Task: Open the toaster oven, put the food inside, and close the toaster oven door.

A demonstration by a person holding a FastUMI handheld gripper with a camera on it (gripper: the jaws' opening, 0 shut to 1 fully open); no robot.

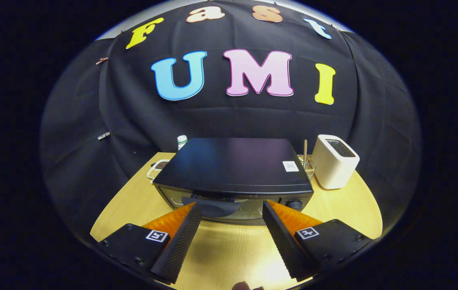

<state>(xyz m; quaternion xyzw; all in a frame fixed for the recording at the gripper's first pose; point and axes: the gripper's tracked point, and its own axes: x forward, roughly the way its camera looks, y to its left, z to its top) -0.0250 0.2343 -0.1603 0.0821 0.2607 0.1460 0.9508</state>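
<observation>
A black toaster oven stands on the wooden table, seen from above and in front. Its door is closed, with a dark handle across the upper front and a knob at the right. My gripper hovers over the table with its fingers spread wide. The fingertips are just in front of the door, level with the handle, and nothing is between them. I cannot pick out the food from here.
A white slot toaster stands to the right of the oven, with a wire holder and a wooden stick between them. Behind the oven's left corner are a small tray of grains and a white bottle. Black cloth walls close in the back.
</observation>
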